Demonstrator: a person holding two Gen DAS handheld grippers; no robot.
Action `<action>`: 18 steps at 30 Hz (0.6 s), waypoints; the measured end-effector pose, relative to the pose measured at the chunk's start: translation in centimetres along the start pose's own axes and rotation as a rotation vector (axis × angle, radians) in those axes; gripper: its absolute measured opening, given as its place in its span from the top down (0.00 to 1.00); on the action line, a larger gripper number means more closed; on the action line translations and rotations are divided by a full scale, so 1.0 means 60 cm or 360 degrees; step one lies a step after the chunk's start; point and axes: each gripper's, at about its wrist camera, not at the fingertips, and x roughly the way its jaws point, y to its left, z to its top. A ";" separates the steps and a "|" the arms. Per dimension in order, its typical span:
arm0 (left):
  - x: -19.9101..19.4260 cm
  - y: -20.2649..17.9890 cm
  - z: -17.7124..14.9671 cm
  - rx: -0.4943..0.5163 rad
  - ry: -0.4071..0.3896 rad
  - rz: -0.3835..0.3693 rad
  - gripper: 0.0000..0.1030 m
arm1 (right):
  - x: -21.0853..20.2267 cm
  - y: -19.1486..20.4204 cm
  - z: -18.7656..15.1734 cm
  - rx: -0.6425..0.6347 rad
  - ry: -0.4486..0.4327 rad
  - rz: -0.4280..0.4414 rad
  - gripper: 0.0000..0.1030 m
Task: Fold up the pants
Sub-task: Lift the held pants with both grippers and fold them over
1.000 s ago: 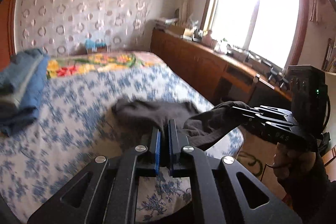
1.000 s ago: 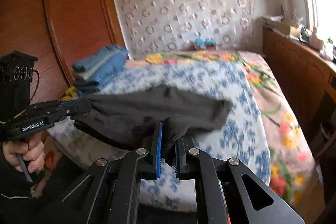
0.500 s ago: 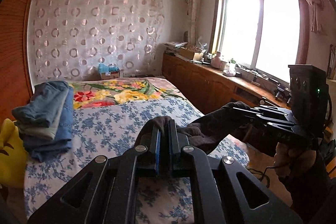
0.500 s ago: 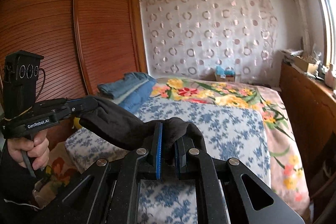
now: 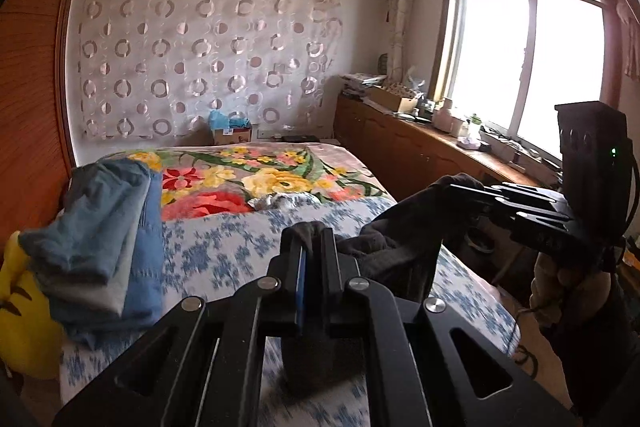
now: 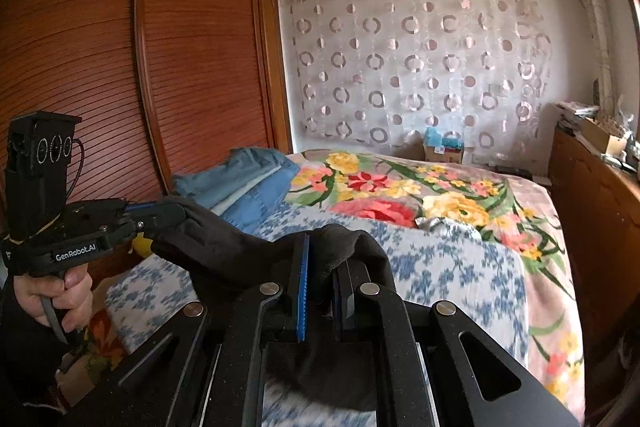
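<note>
Bed (image 5: pixel 224 251) with a blue-flowered sheet is filling the middle of both views; a bright floral blanket (image 5: pixel 256 179) is lying across its far half. A stack of folded blue clothes (image 5: pixel 100 239) is sitting at the left of the left wrist view, on the bed's edge, with something yellow (image 5: pixel 24 307) showing below it at the lower left. Ring-patterned curtain (image 6: pixel 420 67) is hanging on the back wall, a small box (image 6: pixel 442 149) standing at its foot. A slatted wooden wardrobe (image 6: pixel 140 67) is taking up the left of the right wrist view. A long wooden bench (image 5: pixel 424 151) under the window (image 5: pixel 528 67) is carrying clutter (too small to name). Nothing is standing between the tongs and the bed.

Dark pants (image 6: pixel 224 247) are hanging in the air above the near end of the bed, stretched between the two tongs, sagging a little in the middle.

Left tongs (image 5: pixel 313 247) are pinching a fold of the pants, jaws nearly together. Right tongs (image 6: pixel 322 267) are likewise clamped tight on the cloth, which is draping over the right-hand finger.

Left hand (image 6: pixel 52 293) is wrapping the grip at the lower left of the right wrist view; right hand (image 5: pixel 560 279) is doing the same at the lower right of the left wrist view. Both tongs are pointing slightly down toward the bed.
</note>
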 end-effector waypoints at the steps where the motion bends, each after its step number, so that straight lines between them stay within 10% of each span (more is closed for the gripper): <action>1: 0.012 0.006 0.010 0.0004 0.0001 0.0006 0.94 | 0.016 -0.008 0.010 -0.0001 0.0010 -0.0001 0.91; 12: 0.106 0.040 0.166 0.0126 -0.0144 0.0107 0.94 | 0.155 -0.081 0.168 -0.0080 -0.0044 -0.0079 0.91; 18: 0.119 0.044 0.119 0.0123 -0.0036 0.0096 0.94 | 0.172 -0.069 0.138 -0.0052 0.0021 -0.0075 0.91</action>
